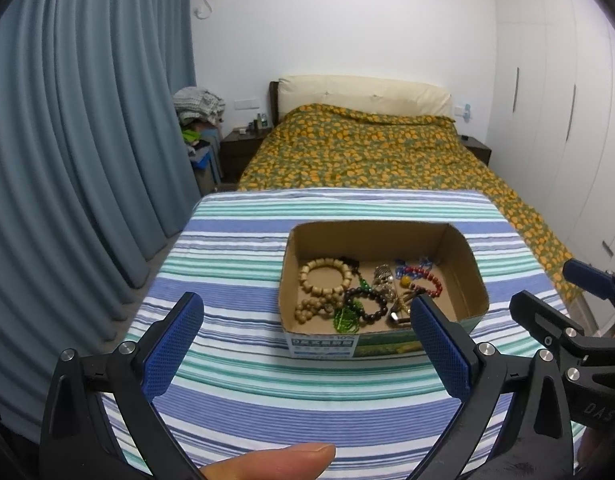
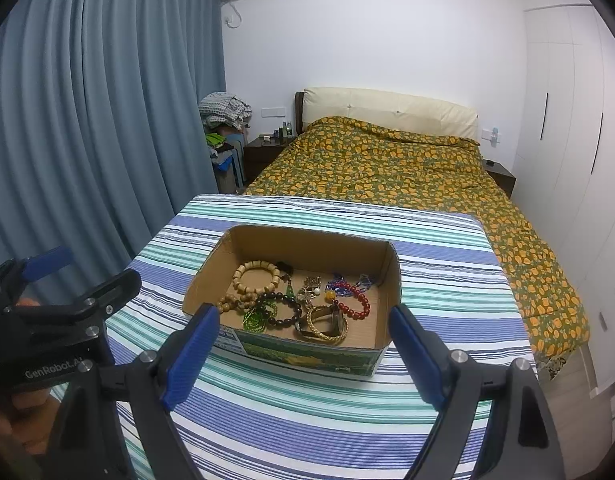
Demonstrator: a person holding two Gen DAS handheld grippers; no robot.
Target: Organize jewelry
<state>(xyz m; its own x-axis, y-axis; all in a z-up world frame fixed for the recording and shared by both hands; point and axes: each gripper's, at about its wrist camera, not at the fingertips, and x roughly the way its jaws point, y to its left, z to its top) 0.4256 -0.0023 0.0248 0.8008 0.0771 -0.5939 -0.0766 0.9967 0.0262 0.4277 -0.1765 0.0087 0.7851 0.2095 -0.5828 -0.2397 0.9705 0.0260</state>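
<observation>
Both grippers hung above the near edge of the striped table (image 1: 235, 248), short of the box (image 1: 323, 346), and neither held anything. The left gripper (image 1: 307, 354) had its fingers spread wide, and so did the right gripper (image 2: 303, 354); the box sat between and beyond their blue pads. All the jewelry lay inside the open cardboard box, crowded toward its near wall: a pale wooden bracelet (image 2: 256, 277) at the back left, a dark bead bracelet (image 2: 281, 309) overlapping green beads (image 2: 254, 320), a red bead bracelet (image 2: 353, 300) to the right, a gold bangle (image 2: 322, 324) in front, and a small metal tangle in the middle that was too fine to make out. From here the chief risk looked to be snagging: the pieces touched and overlapped, so a pinch on one strand would probably drag a neighbour up with it. The box wall was another hazard, since a wide-open finger coming down close to it could catch the rim and tip or slide the light box on the cloth. Round beads might also roll out of a shallow grip. The two grippers hung near each other and could collide if both reached in together.
</observation>
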